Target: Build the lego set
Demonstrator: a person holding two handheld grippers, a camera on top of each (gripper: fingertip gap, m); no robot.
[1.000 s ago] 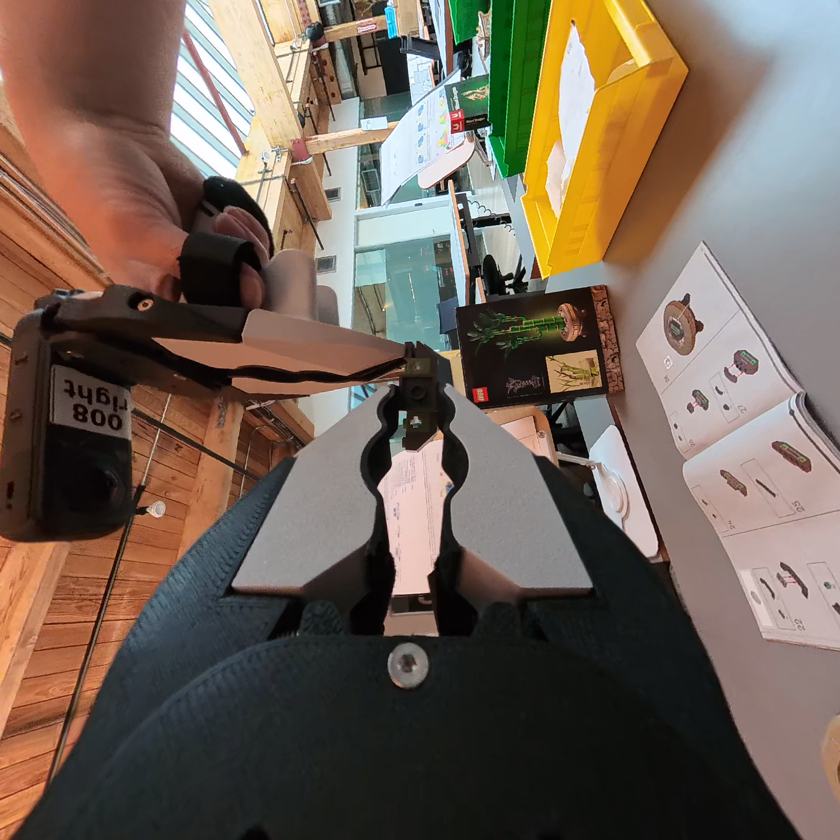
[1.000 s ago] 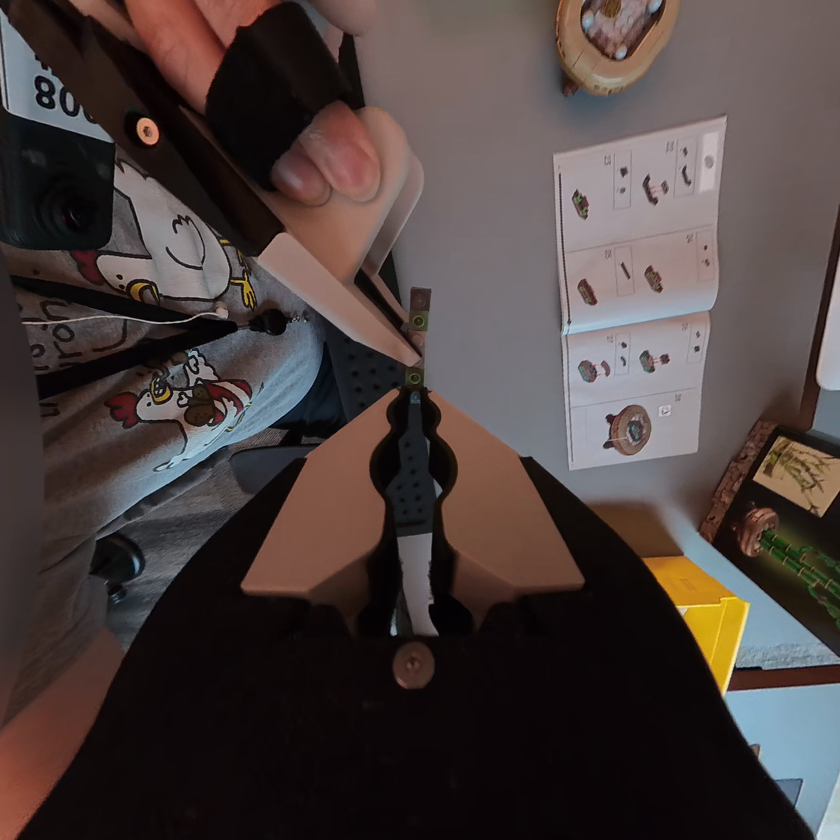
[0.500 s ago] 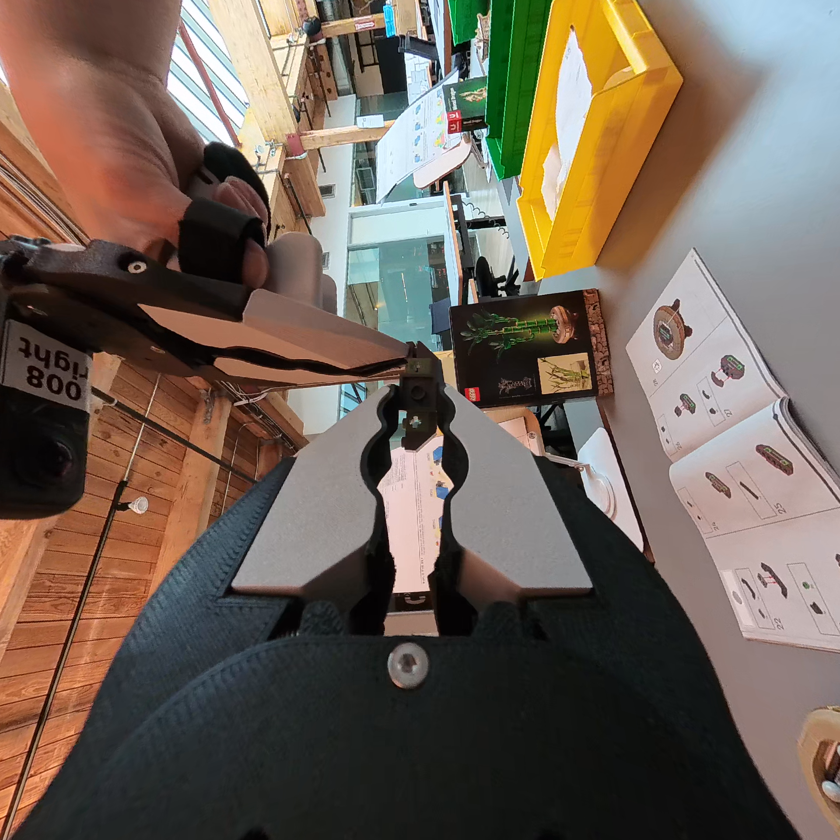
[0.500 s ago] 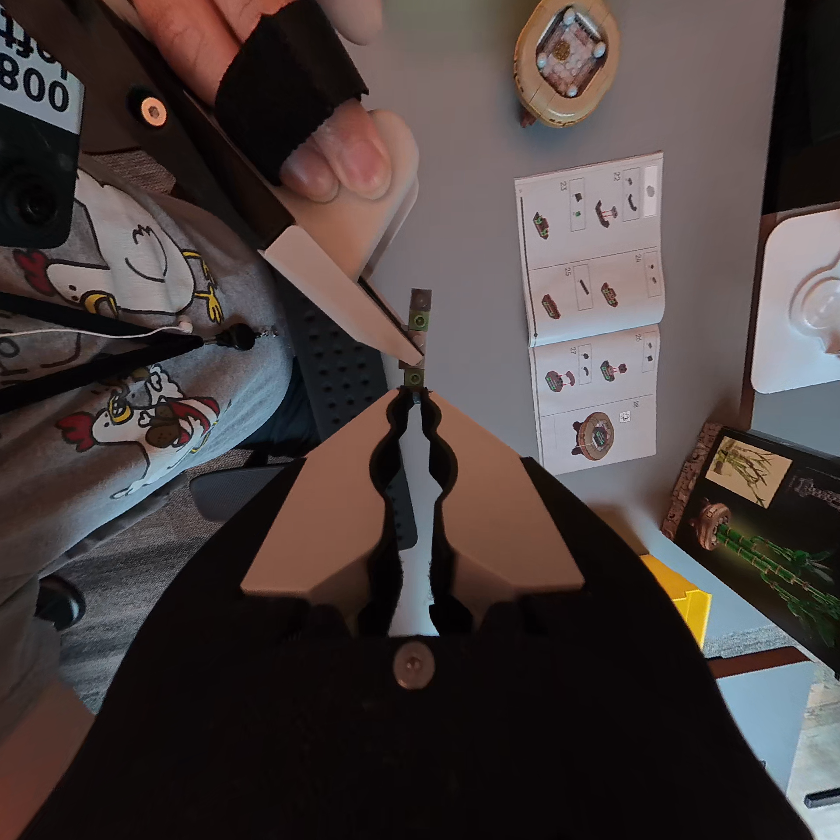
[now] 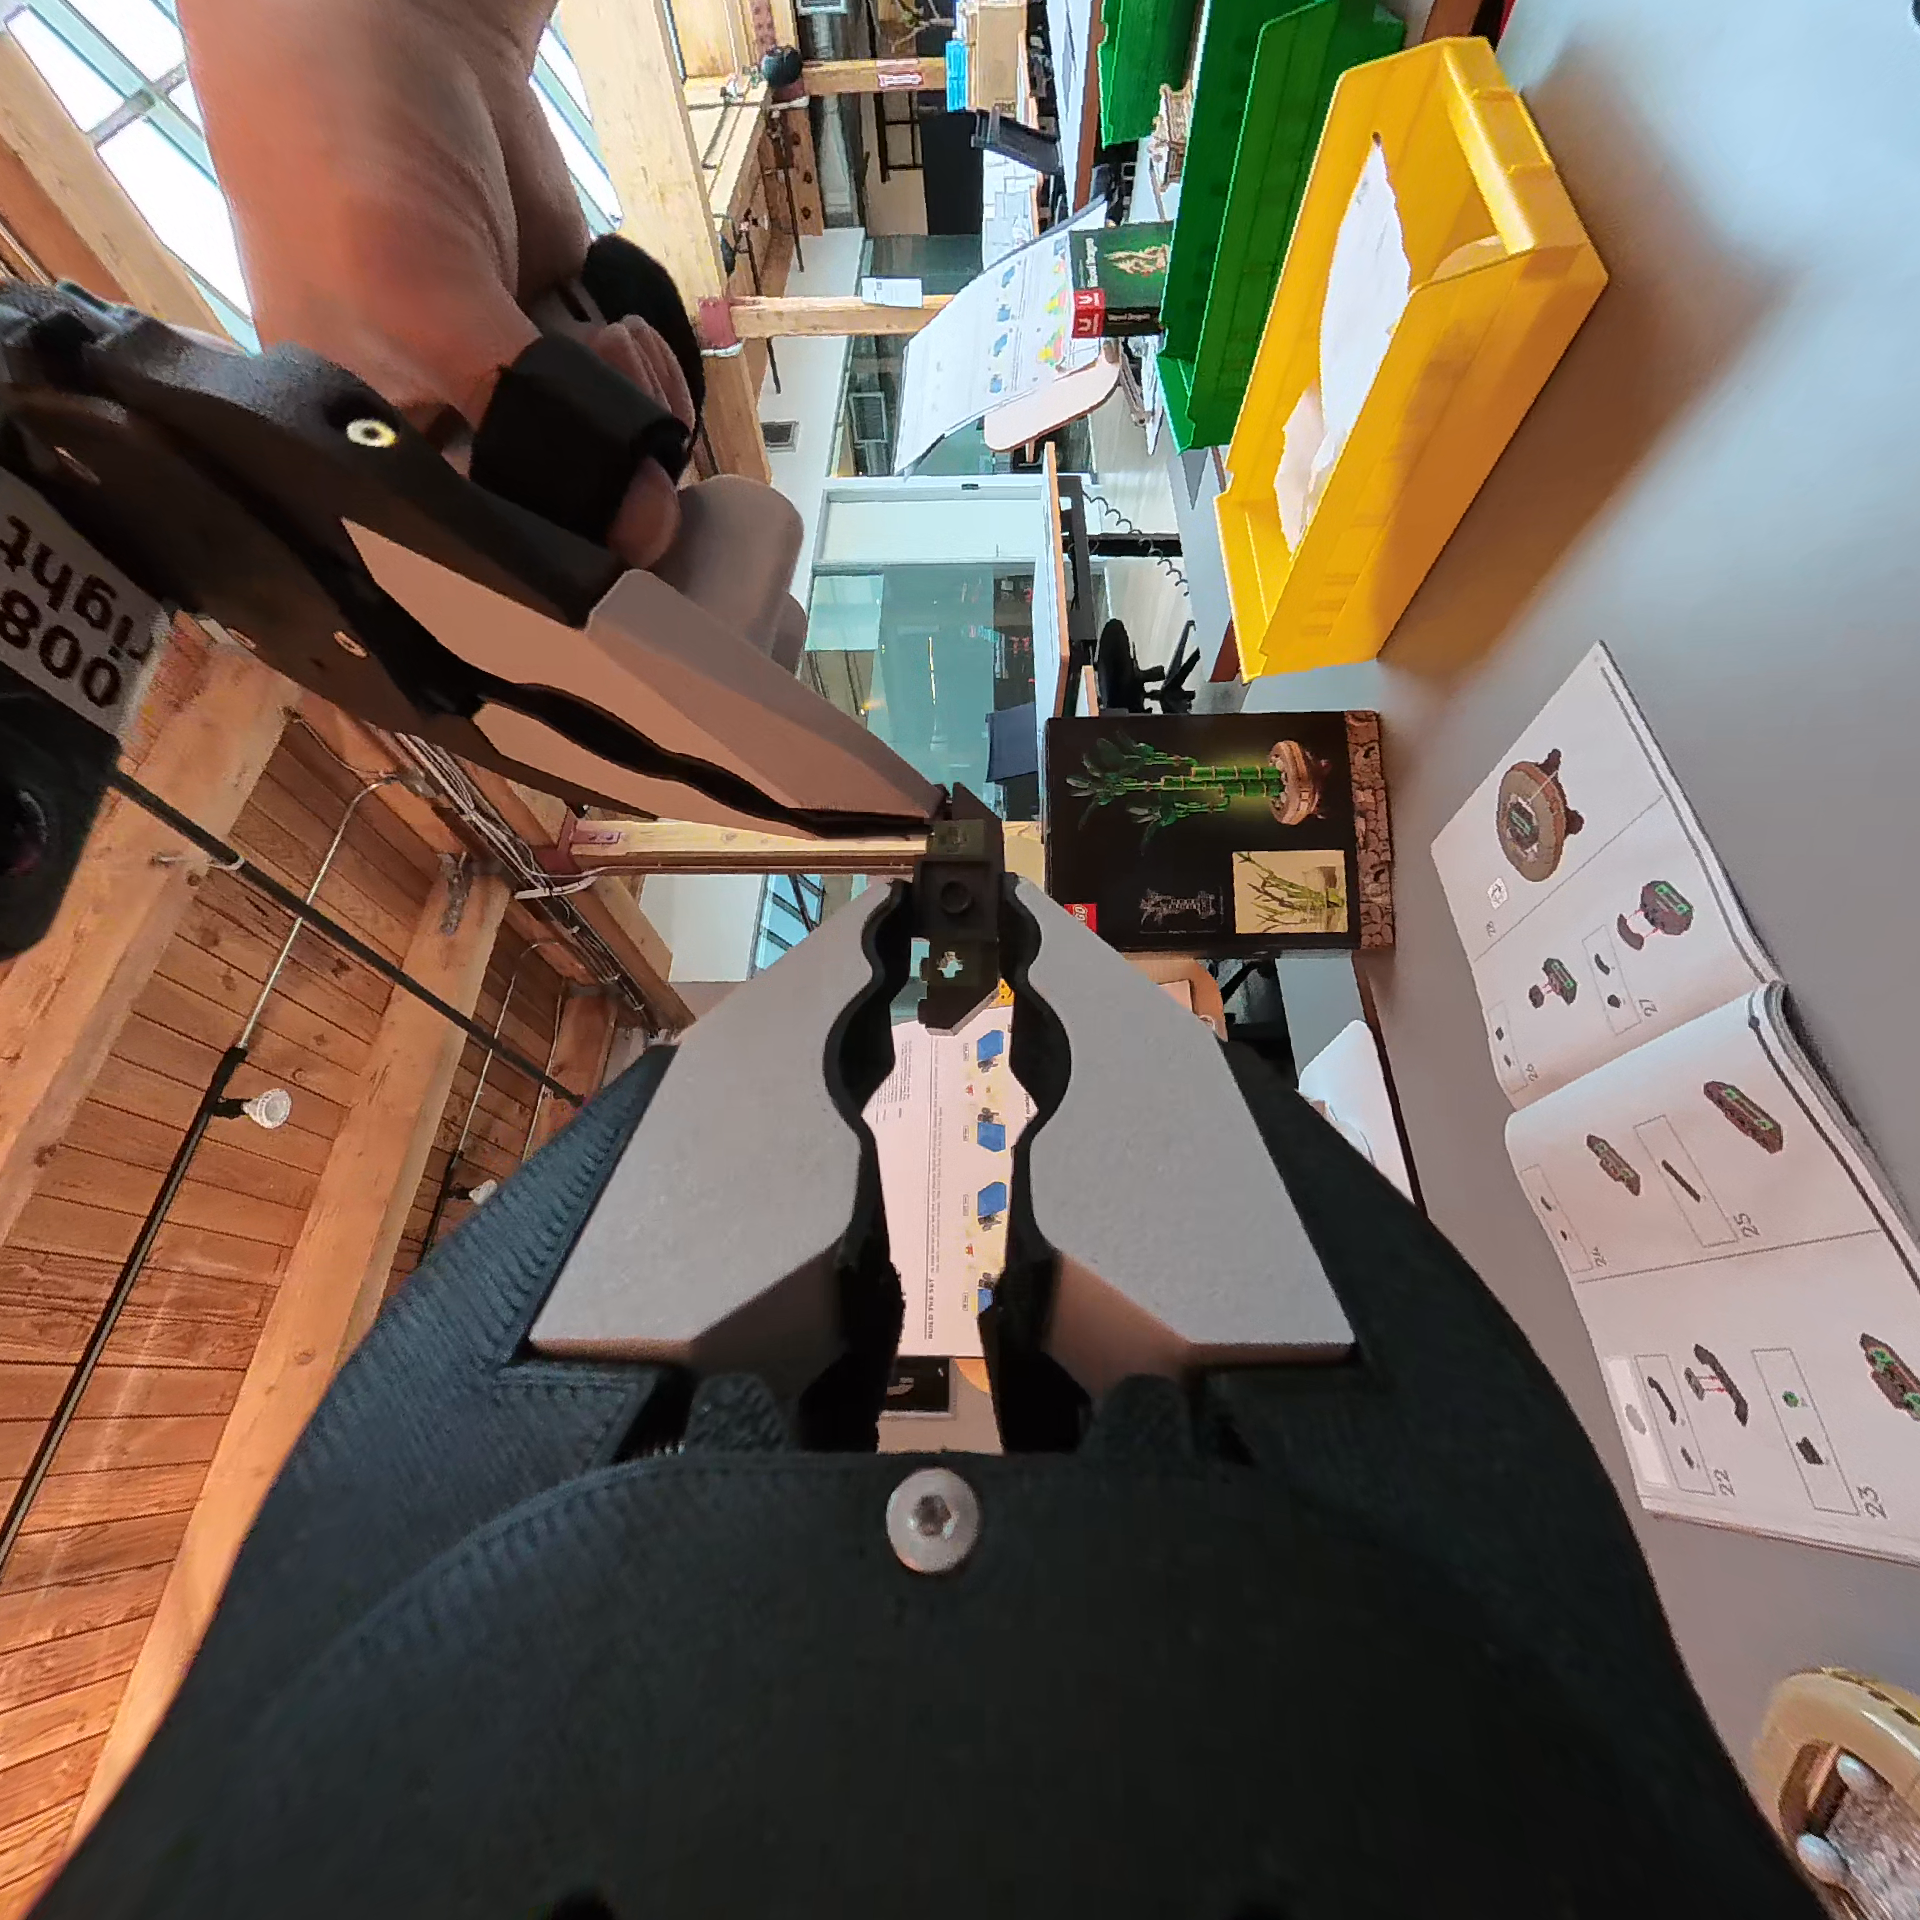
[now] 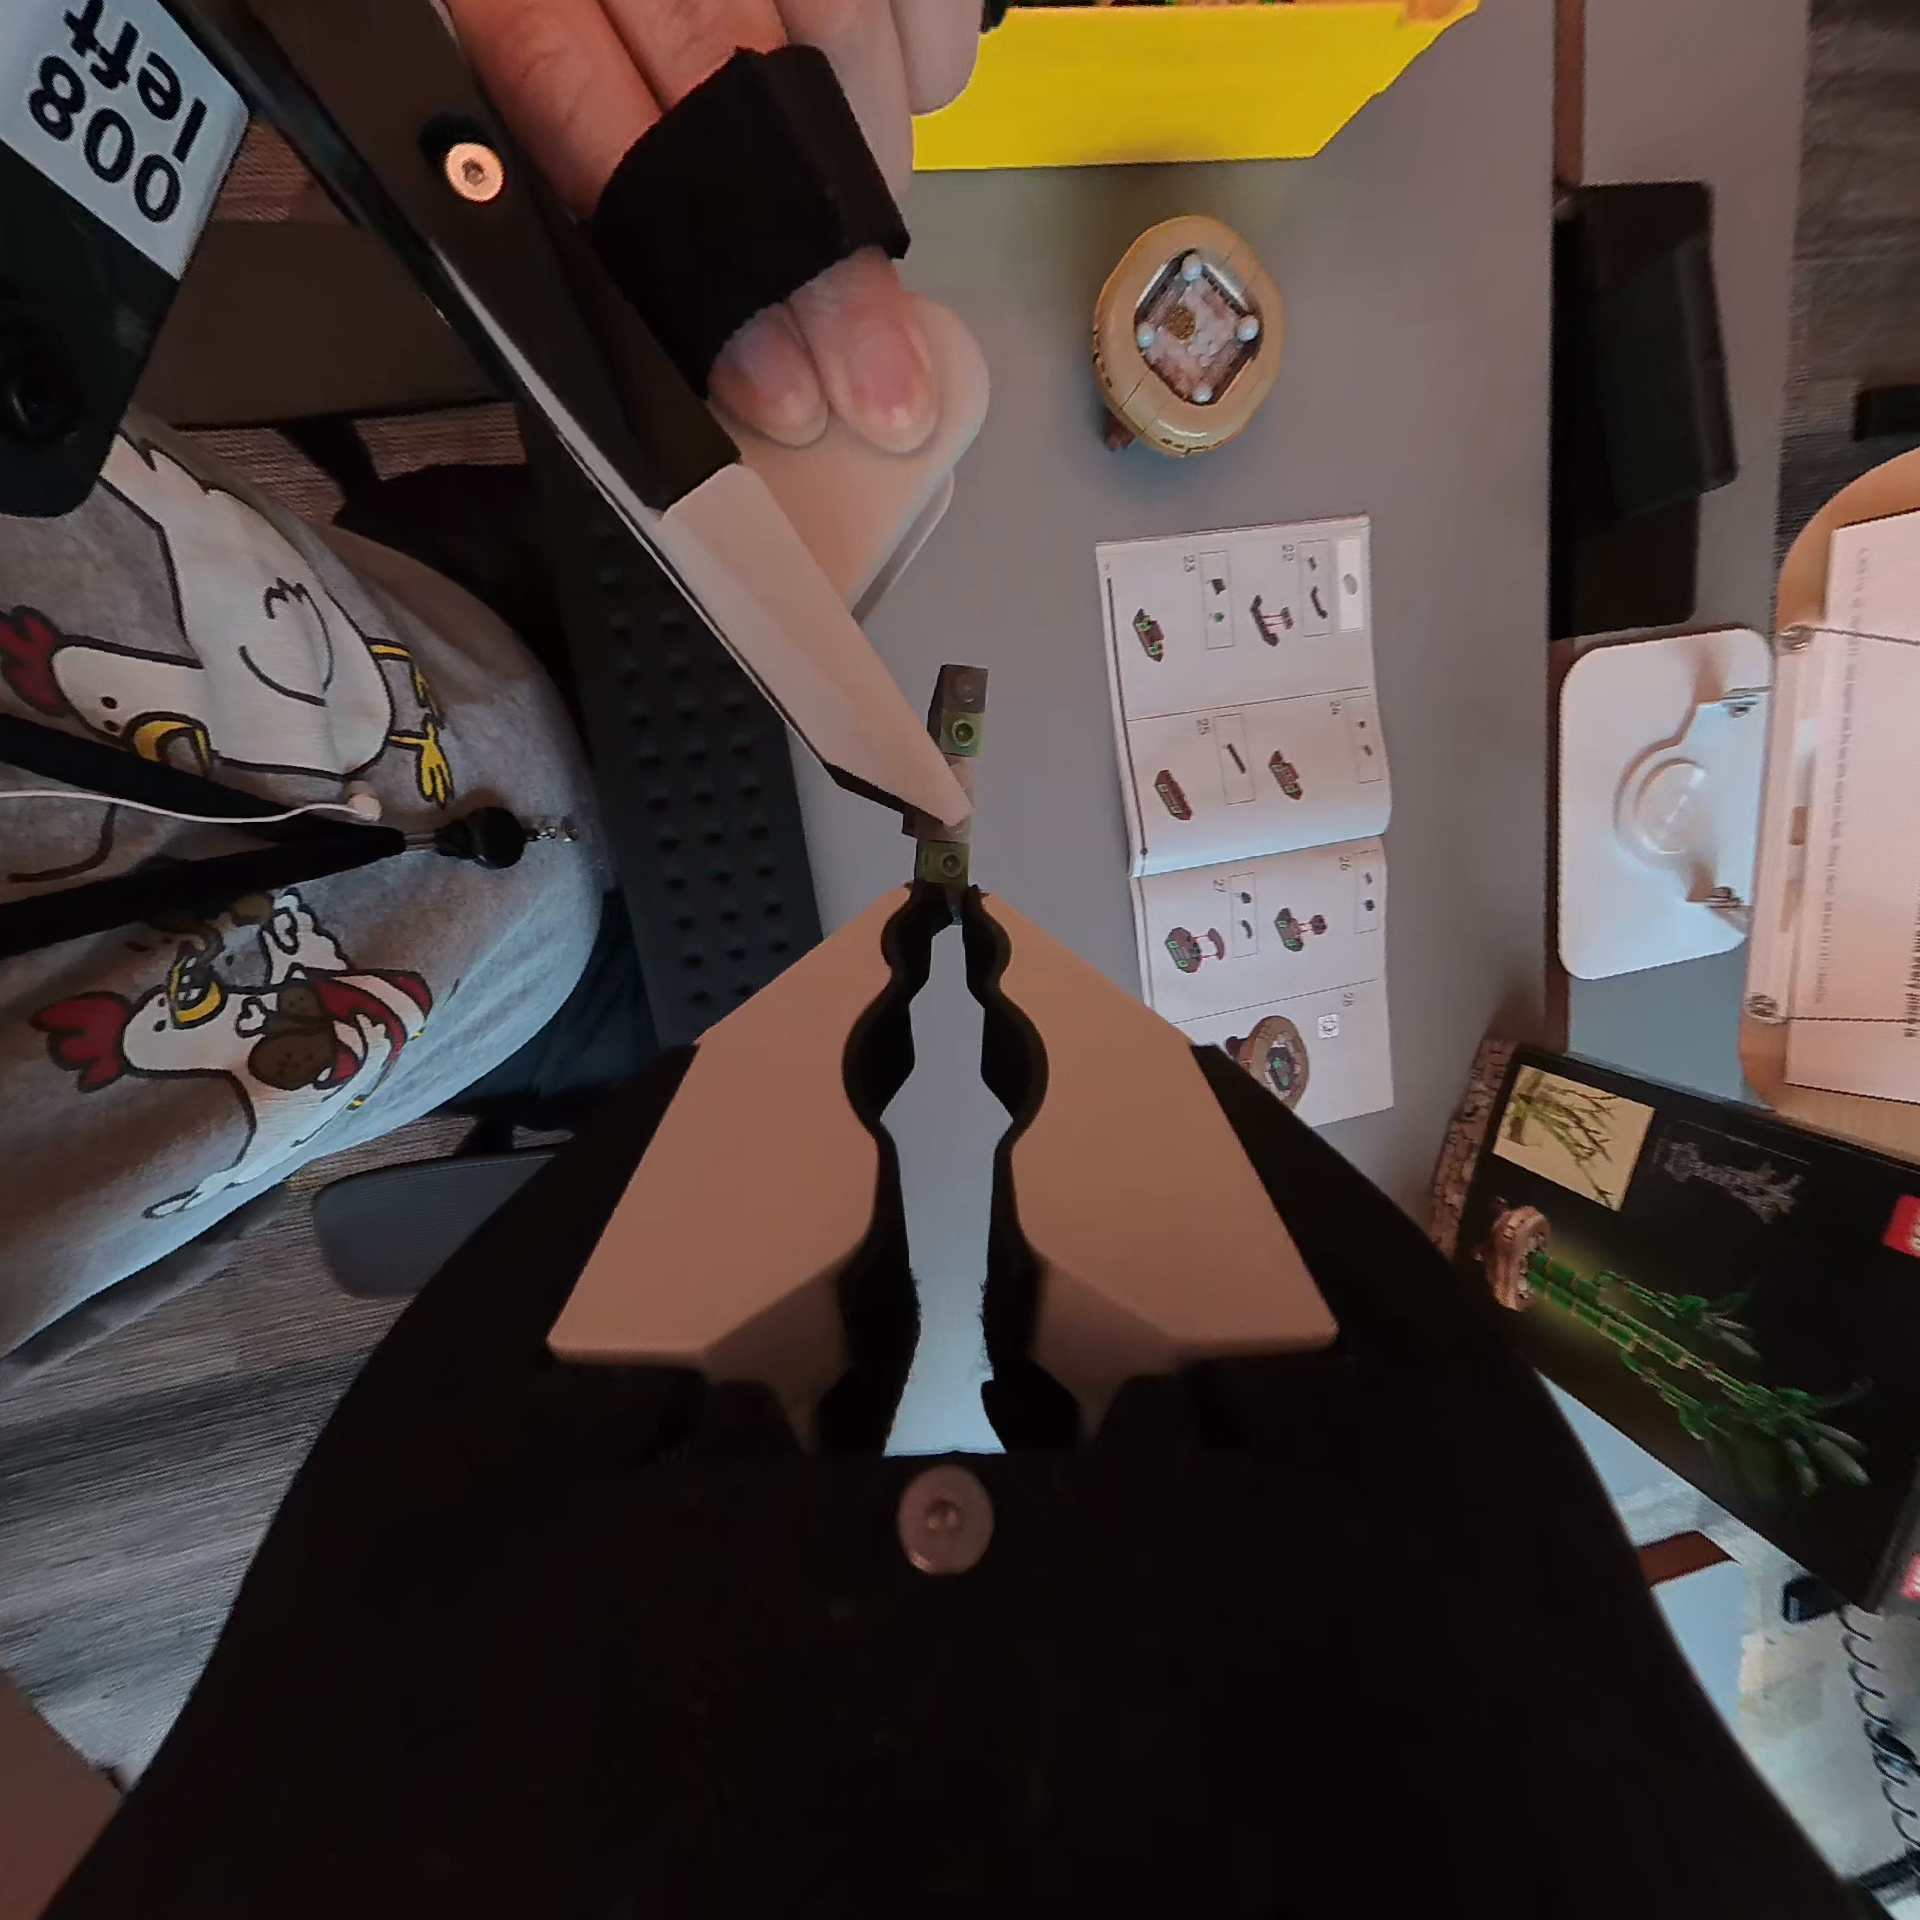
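Observation:
My left gripper point(image 5: 954, 906) is shut on a narrow dark brown lego piece point(image 5: 954, 920) and holds it in the air above the grey table point(image 5: 1714, 520). In the right wrist view this piece point(image 6: 961, 691) carries an olive-green stud brick. My right gripper point(image 6: 940, 896) is shut on a small olive-green brick point(image 6: 943, 860), which touches the lower end of the brown piece. The two grippers meet tip to tip at a right angle. The right gripper point(image 5: 928, 826) enters the left wrist view from the left. The left gripper point(image 6: 948, 816) enters the right wrist view from the upper left.
A round tan pot base point(image 6: 1184, 338) sits on the table beyond an open instruction booklet point(image 6: 1247, 810). The dark set box point(image 6: 1683, 1299) lies to the right beside a white stand point(image 6: 1662, 800). A yellow bin point(image 5: 1403, 343) and green bins point(image 5: 1247, 156) stand at the table's far end.
Both grippers have stayed shut and tip to tip while turning together. The table scene has shifted in both views, and the pot base has come further into sight.

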